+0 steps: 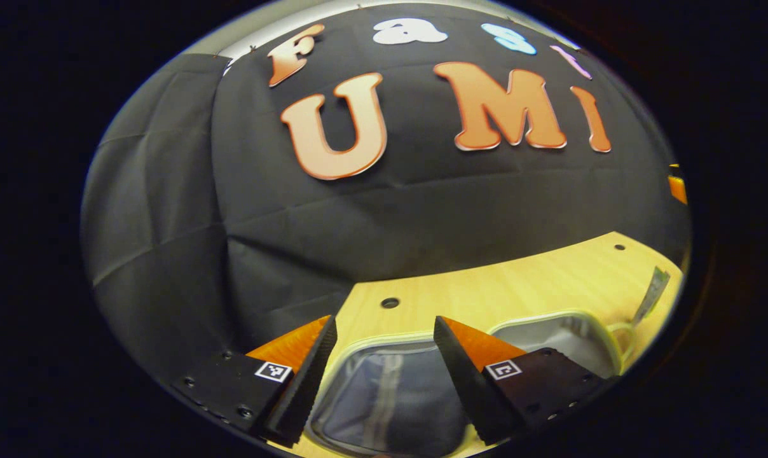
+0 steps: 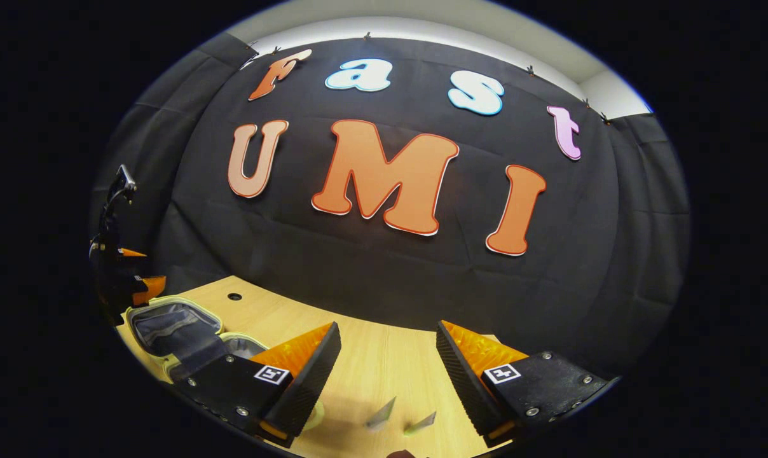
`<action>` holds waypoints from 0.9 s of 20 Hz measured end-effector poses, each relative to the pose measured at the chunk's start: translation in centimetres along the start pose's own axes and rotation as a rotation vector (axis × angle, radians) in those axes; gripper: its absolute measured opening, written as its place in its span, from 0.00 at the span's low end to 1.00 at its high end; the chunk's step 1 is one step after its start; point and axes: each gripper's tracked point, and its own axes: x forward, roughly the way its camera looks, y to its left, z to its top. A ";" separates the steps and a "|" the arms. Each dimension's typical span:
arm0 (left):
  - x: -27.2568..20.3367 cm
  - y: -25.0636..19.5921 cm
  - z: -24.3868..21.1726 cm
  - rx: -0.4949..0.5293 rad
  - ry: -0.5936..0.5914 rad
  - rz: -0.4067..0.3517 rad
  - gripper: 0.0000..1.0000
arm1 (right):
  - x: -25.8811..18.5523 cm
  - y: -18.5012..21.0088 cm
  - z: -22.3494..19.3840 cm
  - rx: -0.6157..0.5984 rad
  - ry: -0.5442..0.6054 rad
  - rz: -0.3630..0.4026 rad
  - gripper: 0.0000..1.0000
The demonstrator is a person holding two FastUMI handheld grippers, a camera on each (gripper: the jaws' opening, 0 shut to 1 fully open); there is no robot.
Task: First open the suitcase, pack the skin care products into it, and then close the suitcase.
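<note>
Open suitcase (image 1: 390, 397) lies right under the left gripper (image 1: 384, 375), at 6 o'clock between its wide-apart, empty fingers.

From the right gripper (image 2: 387, 381), also wide open and empty, the suitcase lies at 9 o'clock; small packets (image 2: 381, 413) sit just ahead on the wooden table (image 2: 384, 356), black cloth wall (image 2: 549, 305) behind.
</note>
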 end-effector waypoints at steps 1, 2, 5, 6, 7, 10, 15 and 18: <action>-0.2 -2.2 0.7 -0.001 -0.013 -0.028 0.98 | -0.1 -0.6 -0.2 0.007 0.002 -0.002 0.95; -0.7 -4.6 1.4 -0.003 -0.022 -0.064 0.97 | -0.3 -1.4 -0.4 0.012 0.005 -0.005 0.95; -2.2 -12.0 2.4 -0.016 -0.050 -0.167 0.99 | -1.1 -3.5 -1.4 0.008 0.015 -0.018 0.95; -2.4 -14.3 2.2 -0.016 -0.049 -0.202 0.99 | -1.4 -4.3 -1.8 0.006 0.022 -0.024 0.95; -2.6 -16.7 2.2 -0.013 -0.048 -0.243 0.99 | -1.8 -5.0 -2.1 0.007 0.027 -0.027 0.95; -3.5 -24.0 1.1 0.026 -0.043 -0.349 0.99 | -2.7 -7.0 -3.0 0.007 0.041 -0.040 0.95; -4.9 -33.7 -0.8 0.059 -0.035 -0.492 0.99 | -4.3 -10.4 -4.2 0.001 0.061 -0.074 0.95; -5.3 -38.1 -2.0 0.063 -0.019 -0.548 0.98 | -4.8 -12.2 -4.8 -0.002 0.076 -0.094 0.96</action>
